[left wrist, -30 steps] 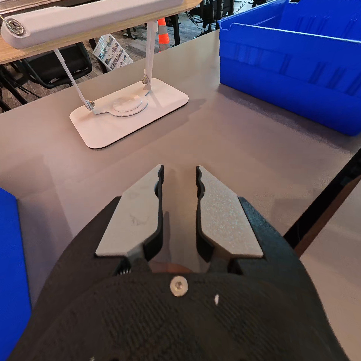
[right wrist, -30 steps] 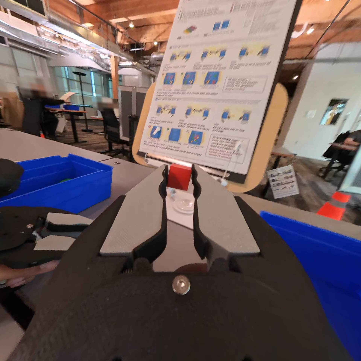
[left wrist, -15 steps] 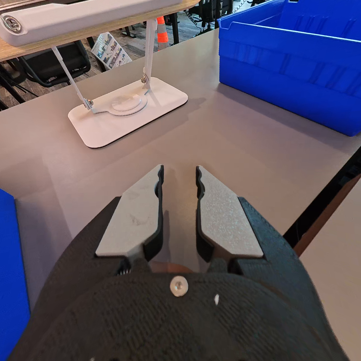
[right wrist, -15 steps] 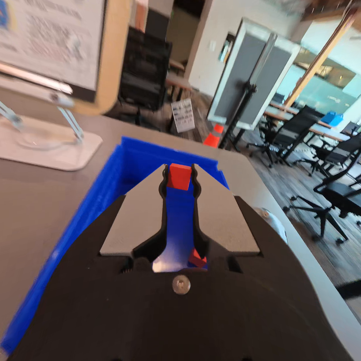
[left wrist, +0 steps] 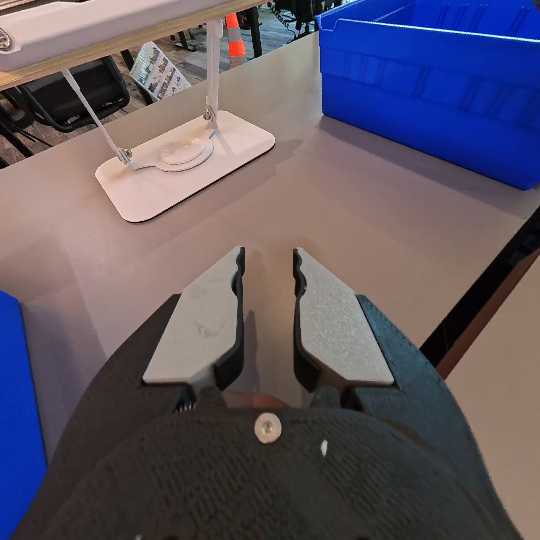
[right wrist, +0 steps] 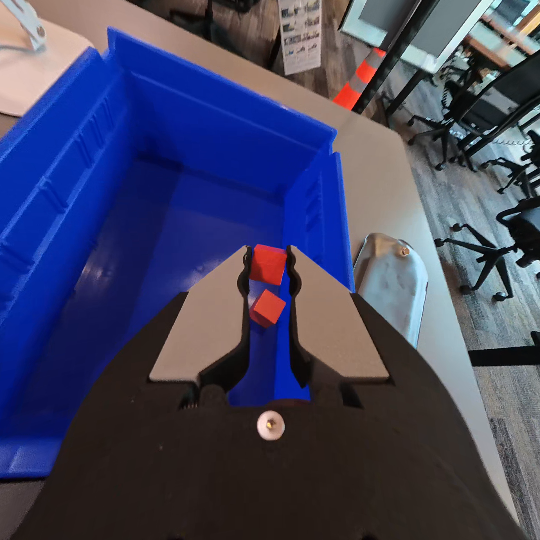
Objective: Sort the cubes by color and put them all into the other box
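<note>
Right tongs (right wrist: pixel 267 248) swung over blue box (right wrist: pixel 87 152), gripping red cube (right wrist: pixel 267 267) squarely; left tongs (left wrist: pixel 268 252) parted, empty

Two red cubes show at the blue box (right wrist: pixel 87 181): one red cube (right wrist: pixel 267 266) above its floor, a second red cube (right wrist: pixel 266 307) on it. One white stand (left wrist: pixel 184 163) sits beside that box.

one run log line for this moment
right gripper: shut on red cube, over blue box | second red cube: on box floor | left gripper: open, empty
</note>
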`<action>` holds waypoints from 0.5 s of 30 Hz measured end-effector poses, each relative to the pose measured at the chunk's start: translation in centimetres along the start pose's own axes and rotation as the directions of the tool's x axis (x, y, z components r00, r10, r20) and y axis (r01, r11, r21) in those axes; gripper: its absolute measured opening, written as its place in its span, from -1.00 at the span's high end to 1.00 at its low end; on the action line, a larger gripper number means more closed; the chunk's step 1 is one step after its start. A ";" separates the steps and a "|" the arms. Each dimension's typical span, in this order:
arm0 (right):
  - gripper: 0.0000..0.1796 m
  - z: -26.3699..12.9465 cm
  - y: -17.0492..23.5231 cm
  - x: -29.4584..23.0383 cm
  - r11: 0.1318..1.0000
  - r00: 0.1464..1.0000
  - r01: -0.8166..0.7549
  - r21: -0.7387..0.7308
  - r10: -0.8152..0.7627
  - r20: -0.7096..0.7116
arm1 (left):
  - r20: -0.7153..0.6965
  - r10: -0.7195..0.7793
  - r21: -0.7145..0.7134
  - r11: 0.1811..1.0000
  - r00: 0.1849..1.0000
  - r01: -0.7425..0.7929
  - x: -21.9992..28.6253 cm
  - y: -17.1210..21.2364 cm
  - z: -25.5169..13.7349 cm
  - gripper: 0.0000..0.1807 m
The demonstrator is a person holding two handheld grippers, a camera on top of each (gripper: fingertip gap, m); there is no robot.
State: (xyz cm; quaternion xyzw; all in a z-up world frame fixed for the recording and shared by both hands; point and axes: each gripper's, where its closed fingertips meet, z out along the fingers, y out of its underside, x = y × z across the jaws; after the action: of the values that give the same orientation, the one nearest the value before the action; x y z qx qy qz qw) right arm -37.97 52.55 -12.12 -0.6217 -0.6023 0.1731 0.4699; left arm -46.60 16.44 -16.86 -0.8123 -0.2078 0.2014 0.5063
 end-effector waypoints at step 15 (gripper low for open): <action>0.76 1.1 3.8 -1.3 0.982 0.995 0.071 -0.176 -0.057 0.085 | 0.004 0.002 -0.004 1.000 1.000 -0.002 0.0 0.1 0.0 0.66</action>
State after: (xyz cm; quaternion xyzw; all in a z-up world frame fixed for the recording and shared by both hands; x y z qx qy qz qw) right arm -36.87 52.45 -16.15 -0.6343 -0.6533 0.1276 0.3932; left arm -46.62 16.42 -16.94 -0.8131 -0.2082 0.2032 0.5042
